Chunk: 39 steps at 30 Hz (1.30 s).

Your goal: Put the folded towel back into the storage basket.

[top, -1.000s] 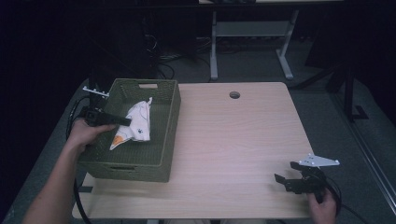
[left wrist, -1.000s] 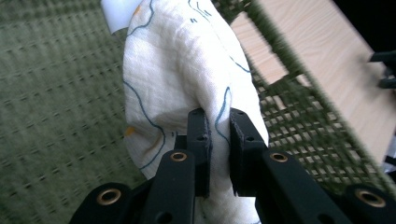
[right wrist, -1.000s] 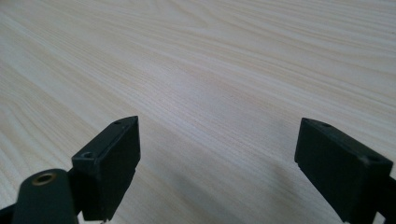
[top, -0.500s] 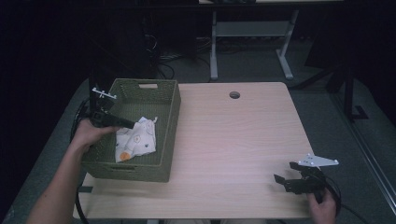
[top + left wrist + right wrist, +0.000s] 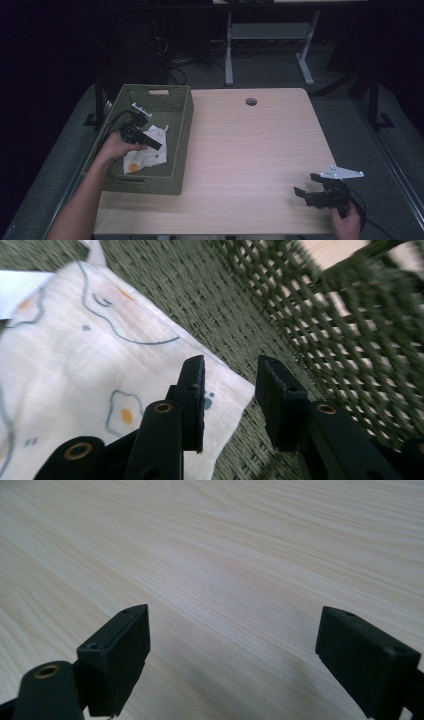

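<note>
In the left gripper view, the jaws of the left gripper (image 5: 227, 390) are seen parted with nothing between them; they have just been opening, and the printed cloth (image 5: 75, 385) — white, with fried-egg drawings — is left lying flat on the basket floor, its corner just beneath the left pad. The release appears deliberate: the cloth is judged to have been set down inside the green woven basket (image 5: 186, 125), whose latticed wall rises close beside the jaws. In the high view the cloth (image 5: 150, 152) is seen crumpled near the basket's middle, partly covered by the left gripper (image 5: 150, 142) and the hand holding it. The right gripper (image 5: 310, 187) is held low over the bare wooden table (image 5: 250, 150), near its front right corner, jaws spread wide and empty — apparently parked. The cloth's full outline is cut off, and its orange patch cannot be made out clearly.
</note>
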### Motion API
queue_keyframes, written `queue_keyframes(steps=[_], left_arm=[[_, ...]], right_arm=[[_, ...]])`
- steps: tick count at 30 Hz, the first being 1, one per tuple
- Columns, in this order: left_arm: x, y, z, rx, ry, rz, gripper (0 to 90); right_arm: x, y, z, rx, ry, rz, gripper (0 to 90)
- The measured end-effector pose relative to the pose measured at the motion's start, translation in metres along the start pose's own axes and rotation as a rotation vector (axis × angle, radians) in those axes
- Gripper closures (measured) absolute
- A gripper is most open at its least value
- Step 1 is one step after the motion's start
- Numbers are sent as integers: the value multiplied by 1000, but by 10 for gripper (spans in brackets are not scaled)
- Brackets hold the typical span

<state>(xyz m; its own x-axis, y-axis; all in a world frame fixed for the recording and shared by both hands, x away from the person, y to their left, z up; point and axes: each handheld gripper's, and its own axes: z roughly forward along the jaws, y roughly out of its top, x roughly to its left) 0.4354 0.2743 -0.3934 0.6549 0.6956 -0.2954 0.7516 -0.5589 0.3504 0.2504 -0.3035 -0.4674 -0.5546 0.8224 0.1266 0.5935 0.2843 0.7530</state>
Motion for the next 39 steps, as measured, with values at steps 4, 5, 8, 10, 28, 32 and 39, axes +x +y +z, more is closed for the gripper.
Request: queue_keyframes(steps=[4, 5, 8, 10, 28, 32, 39], left_arm=[[-2, 5, 22, 79, 54, -5, 620], [-2, 5, 22, 79, 54, -5, 611], [-2, 6, 36, 138, 121, 5, 568], [-3, 7, 39, 139, 132, 13, 565], [-16, 7, 27, 143, 158, 113, 885], [-21, 1, 21, 174, 57, 141, 880], [-19, -4, 11, 142, 28, 126, 732]], right_arm=[[0, 0, 0, -2, 3, -4, 137], [0, 0, 0, -2, 3, -4, 137], [0, 0, -1, -3, 6, -6, 137], [0, 0, -2, -7, 9, -6, 138], [0, -1, -6, -16, 23, -7, 137], [0, 0, -3, -13, 21, -11, 138], [2, 0, -1, -5, 15, -16, 138]])
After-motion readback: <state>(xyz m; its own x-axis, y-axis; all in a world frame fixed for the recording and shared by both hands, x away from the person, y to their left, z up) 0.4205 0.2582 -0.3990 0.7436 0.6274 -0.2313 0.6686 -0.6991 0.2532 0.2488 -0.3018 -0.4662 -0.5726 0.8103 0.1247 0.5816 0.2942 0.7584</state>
